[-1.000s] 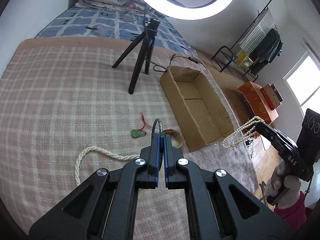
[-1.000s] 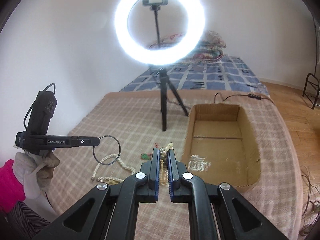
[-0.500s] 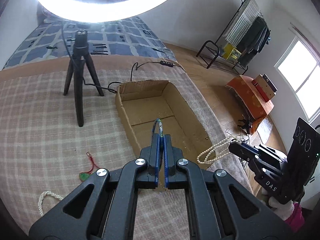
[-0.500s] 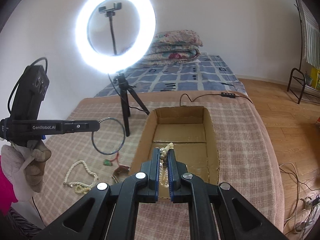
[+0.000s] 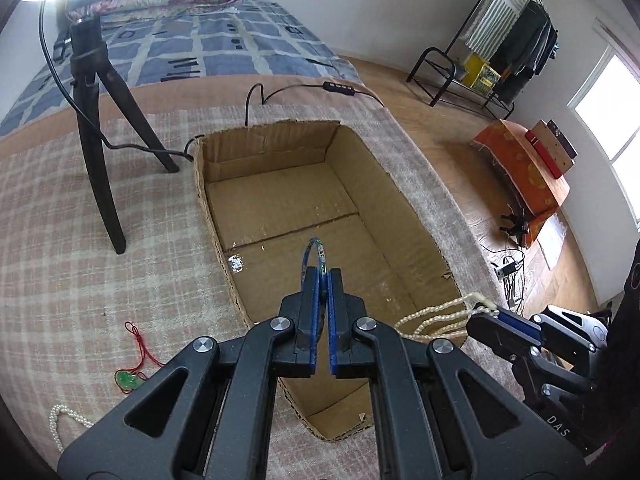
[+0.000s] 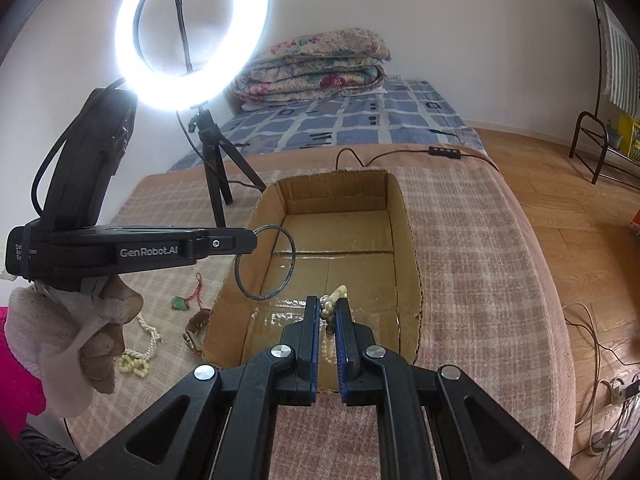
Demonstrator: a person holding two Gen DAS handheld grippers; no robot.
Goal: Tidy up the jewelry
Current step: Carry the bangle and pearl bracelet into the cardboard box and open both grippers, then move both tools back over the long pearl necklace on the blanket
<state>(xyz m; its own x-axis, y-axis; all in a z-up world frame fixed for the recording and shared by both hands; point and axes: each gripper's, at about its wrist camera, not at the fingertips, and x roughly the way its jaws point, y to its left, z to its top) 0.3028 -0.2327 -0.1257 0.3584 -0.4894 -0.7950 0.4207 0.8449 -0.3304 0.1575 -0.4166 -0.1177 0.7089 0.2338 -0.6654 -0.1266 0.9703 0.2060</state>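
Note:
My left gripper [image 5: 322, 276] is shut on a thin dark bangle [image 5: 315, 249] and holds it above the open cardboard box [image 5: 400, 196]. In the right wrist view the bangle [image 6: 265, 262] hangs from the left gripper [image 6: 250, 242] over the box's [image 6: 408, 236] near left corner. My right gripper [image 6: 328, 308] is shut on a pearl necklace [image 6: 334, 298], also over the box. In the left wrist view the pearl necklace [image 5: 436, 312] dangles from the right gripper [image 5: 486, 312] by the box's right wall.
On the plaid blanket [image 5: 80, 260] left of the box lie a green pendant on red cord [image 5: 128, 378], another pearl strand [image 5: 60, 416] and a brown bracelet [image 6: 196, 324]. A ring light tripod [image 5: 96, 120] and its cable stand behind. Wooden floor lies to the right.
Both grippers have moved forward over the box with their jewelry still held. The bangle and the pearl necklace now hang above the box interior.

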